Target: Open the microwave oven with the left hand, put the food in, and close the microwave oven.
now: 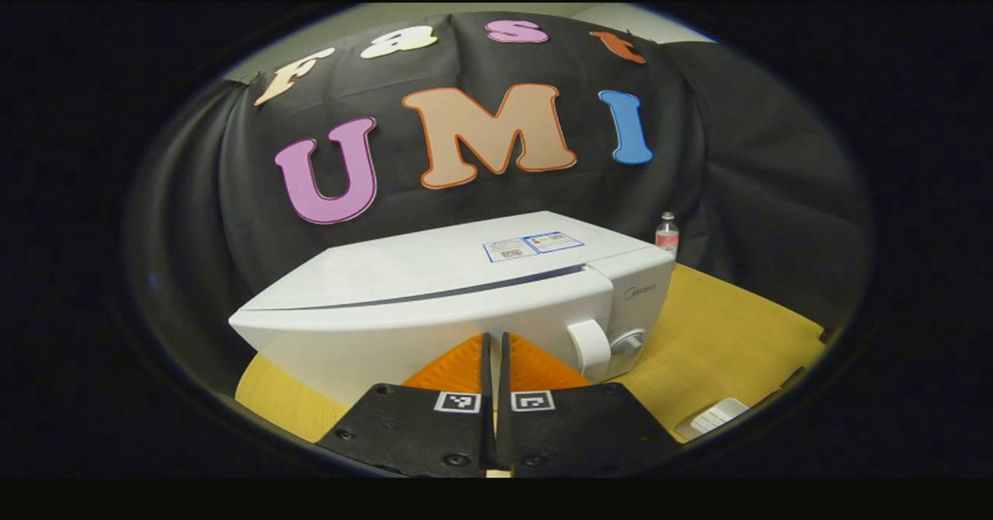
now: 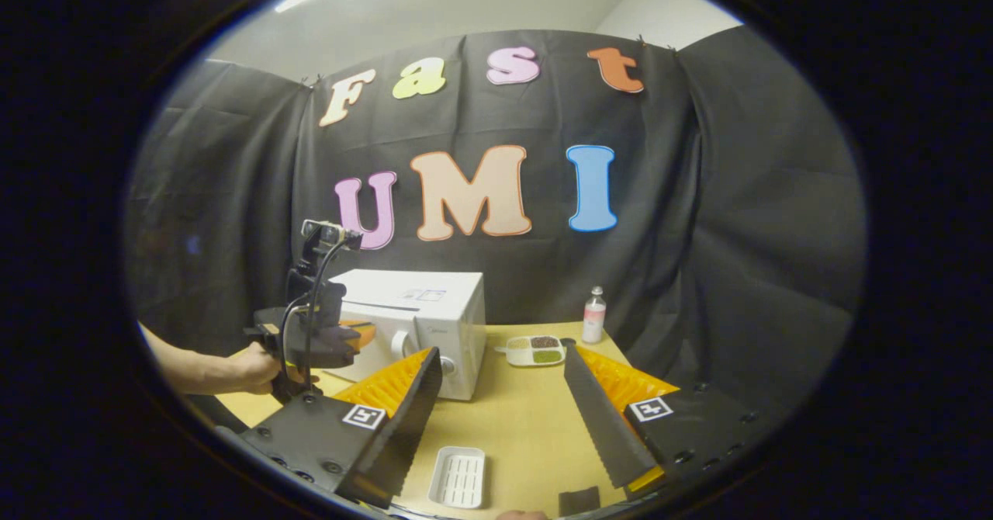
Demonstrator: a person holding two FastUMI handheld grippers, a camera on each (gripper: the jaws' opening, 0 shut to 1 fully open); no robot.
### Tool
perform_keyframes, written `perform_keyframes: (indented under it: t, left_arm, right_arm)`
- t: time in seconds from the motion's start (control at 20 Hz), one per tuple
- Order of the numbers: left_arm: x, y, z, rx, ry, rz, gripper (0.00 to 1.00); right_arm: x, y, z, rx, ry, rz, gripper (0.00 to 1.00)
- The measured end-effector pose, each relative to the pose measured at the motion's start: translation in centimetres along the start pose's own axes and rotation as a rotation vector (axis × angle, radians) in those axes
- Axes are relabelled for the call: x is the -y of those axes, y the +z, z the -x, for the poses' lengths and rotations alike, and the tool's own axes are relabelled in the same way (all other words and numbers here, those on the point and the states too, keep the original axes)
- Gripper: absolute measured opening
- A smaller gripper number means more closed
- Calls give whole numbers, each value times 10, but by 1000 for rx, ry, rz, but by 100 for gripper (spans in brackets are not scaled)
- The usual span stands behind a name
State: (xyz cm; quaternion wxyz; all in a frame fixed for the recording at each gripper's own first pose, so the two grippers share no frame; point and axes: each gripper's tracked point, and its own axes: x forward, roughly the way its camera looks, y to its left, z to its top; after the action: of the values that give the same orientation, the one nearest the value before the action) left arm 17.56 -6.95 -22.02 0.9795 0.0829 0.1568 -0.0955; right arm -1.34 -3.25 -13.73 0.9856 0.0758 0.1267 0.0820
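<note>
The white microwave (image 1: 434, 287) stands on the yellow table with its door closed; its handle (image 1: 587, 347) and a knob (image 1: 627, 341) are on the right of the front. My left gripper (image 1: 494, 343) is shut with nothing in it, close in front of the door and left of the handle. In the right gripper view the microwave (image 2: 423, 322) is at the left, with the left gripper (image 2: 357, 334) and a hand (image 2: 252, 366) before it. The food, a small compartment tray (image 2: 534, 350), lies right of the microwave. My right gripper (image 2: 500, 353) is open and empty, back from the tray.
A small bottle (image 2: 593, 314) stands behind the food tray by the cloth wall, and appears as the bottle (image 1: 666, 233) behind the microwave. A white slotted dish (image 2: 458, 476) lies near the front table edge, beside a small dark object (image 2: 578, 500). The table (image 2: 512, 419) between is bare.
</note>
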Motion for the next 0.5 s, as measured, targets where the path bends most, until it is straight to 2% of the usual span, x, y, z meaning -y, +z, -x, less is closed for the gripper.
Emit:
perform_keyframes:
  t: [0.15, 0.2, 0.25, 0.3, 0.5]
  left_arm:
    - [-2, 6, -4, 21, 12, 9, 0]
    - [1, 9, -9, 32, 0, 18, 0]
    - [4, 5, -13, -12, -14, 9, 0]
    - [19, 4, -14, -13, -63, 35, 1]
    - [19, 13, -10, 6, -31, -28, 0]
  right_arm:
    - [1, 0, -1, 0, -3, 3, 87]
    - [1, -1, -2, -1, -2, -1, 87]
    - [0, -1, -3, -3, 1, -3, 87]
    - [-1, -2, -4, -7, 4, -3, 87]
    - [-2, 0, -7, -5, 6, -5, 87]
